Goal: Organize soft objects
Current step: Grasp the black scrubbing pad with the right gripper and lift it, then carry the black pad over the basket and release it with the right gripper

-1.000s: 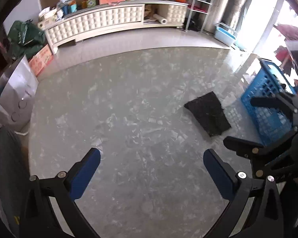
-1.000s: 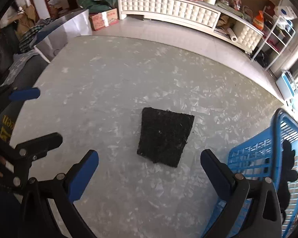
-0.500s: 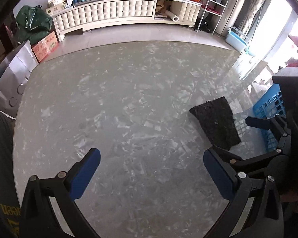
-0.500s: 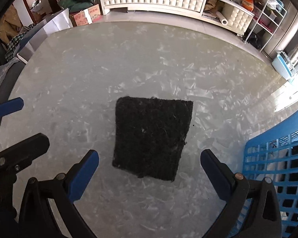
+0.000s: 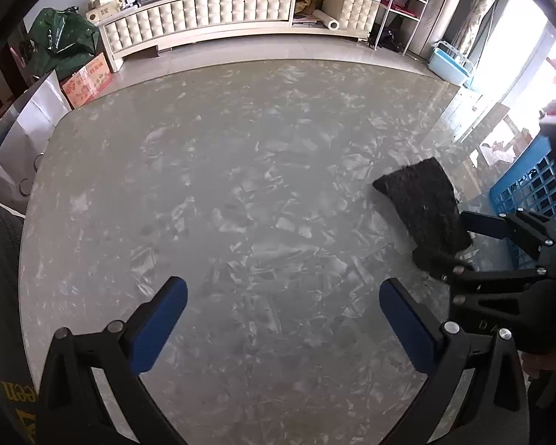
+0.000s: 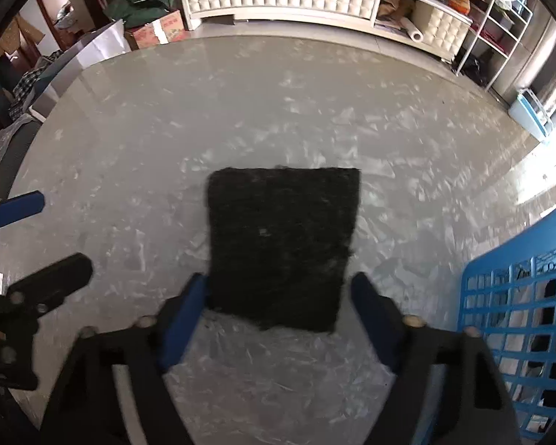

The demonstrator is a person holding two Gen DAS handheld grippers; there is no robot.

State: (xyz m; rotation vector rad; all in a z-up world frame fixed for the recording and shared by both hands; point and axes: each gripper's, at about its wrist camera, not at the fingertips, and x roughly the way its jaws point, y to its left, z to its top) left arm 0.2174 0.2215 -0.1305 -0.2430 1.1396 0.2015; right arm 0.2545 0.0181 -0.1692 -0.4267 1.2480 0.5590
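A black fibrous pad [image 6: 281, 237] lies flat on the grey marbled tabletop [image 6: 166, 148]. My right gripper [image 6: 278, 285] points down over the pad's near end, and its jaws are closing with the pad between them. The left blue pad meets the pad's edge, while a small gap shows at the right one. In the left wrist view the same black pad [image 5: 422, 204] lies at the right with the right gripper [image 5: 459, 244] astride it. My left gripper [image 5: 281, 289] stands open over bare tabletop, with nothing between its fingers.
A blue lattice basket [image 6: 519, 296] stands on the table just right of the pad, and dark items show through its wall. Beyond the table's far edge stand a white tufted cabinet [image 5: 204, 11], a cardboard box [image 5: 89, 78], a green bag [image 5: 63, 40] and a light-blue bin [image 5: 448, 63].
The right gripper has come down over the black pad, and its jaws have narrowed from wide open to either side of the pad's near end. The left gripper has sunk a little.
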